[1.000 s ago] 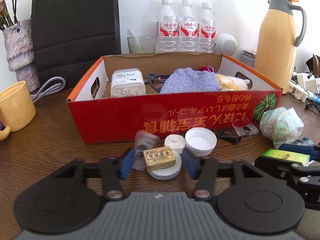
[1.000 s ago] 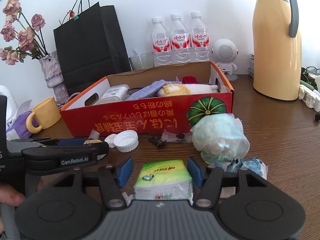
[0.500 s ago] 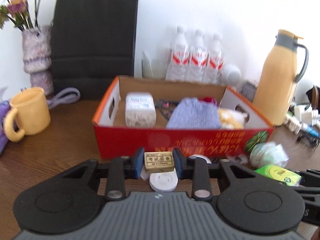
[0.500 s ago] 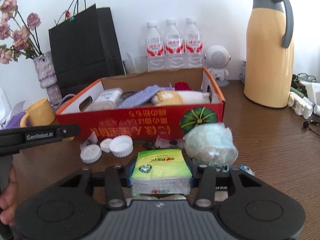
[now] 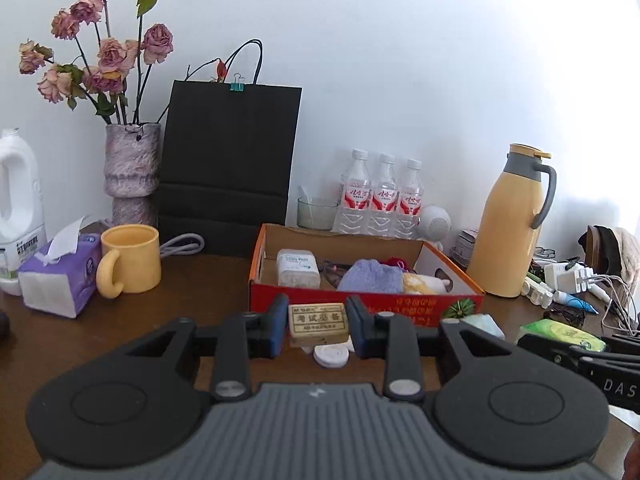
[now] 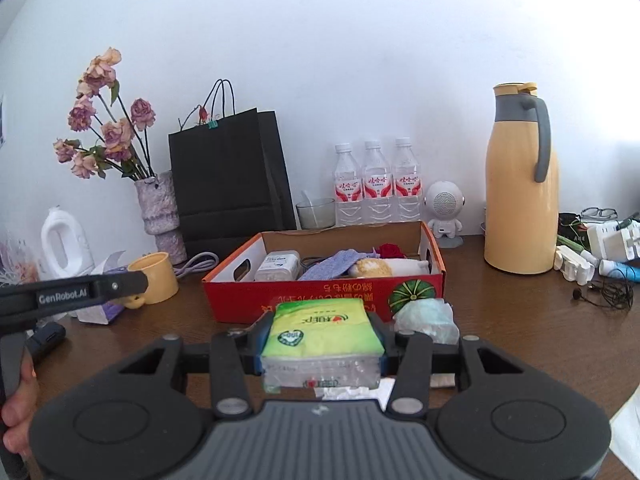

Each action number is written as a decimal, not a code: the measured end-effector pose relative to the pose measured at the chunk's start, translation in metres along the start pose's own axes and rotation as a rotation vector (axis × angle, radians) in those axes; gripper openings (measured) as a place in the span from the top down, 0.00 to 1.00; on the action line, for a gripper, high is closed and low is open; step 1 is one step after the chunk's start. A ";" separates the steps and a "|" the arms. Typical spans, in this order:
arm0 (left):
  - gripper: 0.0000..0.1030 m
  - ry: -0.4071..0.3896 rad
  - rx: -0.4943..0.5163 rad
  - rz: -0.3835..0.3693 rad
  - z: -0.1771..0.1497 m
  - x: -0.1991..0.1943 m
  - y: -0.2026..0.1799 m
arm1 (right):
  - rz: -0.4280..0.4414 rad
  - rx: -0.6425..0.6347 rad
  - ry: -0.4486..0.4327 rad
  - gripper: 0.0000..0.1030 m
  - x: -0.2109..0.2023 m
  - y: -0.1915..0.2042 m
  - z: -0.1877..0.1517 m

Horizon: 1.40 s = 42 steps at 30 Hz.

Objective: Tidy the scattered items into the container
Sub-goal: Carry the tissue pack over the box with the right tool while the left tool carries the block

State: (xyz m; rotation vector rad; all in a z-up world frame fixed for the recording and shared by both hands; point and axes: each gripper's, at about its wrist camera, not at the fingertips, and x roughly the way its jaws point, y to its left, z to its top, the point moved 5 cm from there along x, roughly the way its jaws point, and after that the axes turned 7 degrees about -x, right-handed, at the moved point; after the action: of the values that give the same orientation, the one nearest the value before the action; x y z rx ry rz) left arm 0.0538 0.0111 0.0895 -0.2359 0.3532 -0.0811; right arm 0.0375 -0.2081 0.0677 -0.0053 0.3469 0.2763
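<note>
Box point(image 5: 362, 305) at centre already held several items; left gripper point(image 5: 318, 326) pinched an eraser point(image 5: 318, 319), right gripper point(image 6: 322, 338) a tissue pack point(image 6: 322, 330); caps point(image 5: 331, 356) remained.

Open-topped box point(image 6: 324, 294) ahead, bottles point(image 6: 372, 184) behind.

The box point(image 5: 360, 304) is being seen at twelve o'clock on the table point(image 5: 192, 280), with bottles point(image 5: 382, 196) lined up behind it. A mug point(image 5: 130, 260) is sitting at ten o'clock, a flask point(image 5: 508, 228) at two o'clock.
</note>
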 end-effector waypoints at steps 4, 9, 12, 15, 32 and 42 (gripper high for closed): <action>0.69 -0.030 0.054 0.037 -0.027 -0.033 -0.003 | -0.025 0.009 0.003 0.56 -0.018 0.016 -0.029; 0.68 -0.016 0.025 0.013 -0.057 -0.069 -0.002 | -0.020 -0.034 -0.038 0.56 -0.049 0.029 -0.049; 0.68 -0.004 0.019 0.018 -0.069 -0.079 -0.002 | -0.050 -0.055 -0.115 0.56 -0.071 0.030 -0.049; 0.68 -0.057 0.023 0.015 -0.055 -0.088 -0.005 | -0.073 -0.041 -0.174 0.56 -0.083 0.024 -0.033; 0.68 -0.151 0.053 0.004 0.108 0.071 -0.011 | -0.058 -0.036 -0.191 0.56 0.081 -0.024 0.124; 0.68 0.311 -0.001 -0.024 0.099 0.237 0.012 | 0.106 0.022 0.289 0.56 0.248 -0.045 0.118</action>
State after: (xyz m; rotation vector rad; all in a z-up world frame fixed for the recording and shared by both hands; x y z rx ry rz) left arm 0.3109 0.0156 0.0982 -0.2288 0.6600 -0.1417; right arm 0.3131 -0.1787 0.0932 -0.0056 0.6389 0.3775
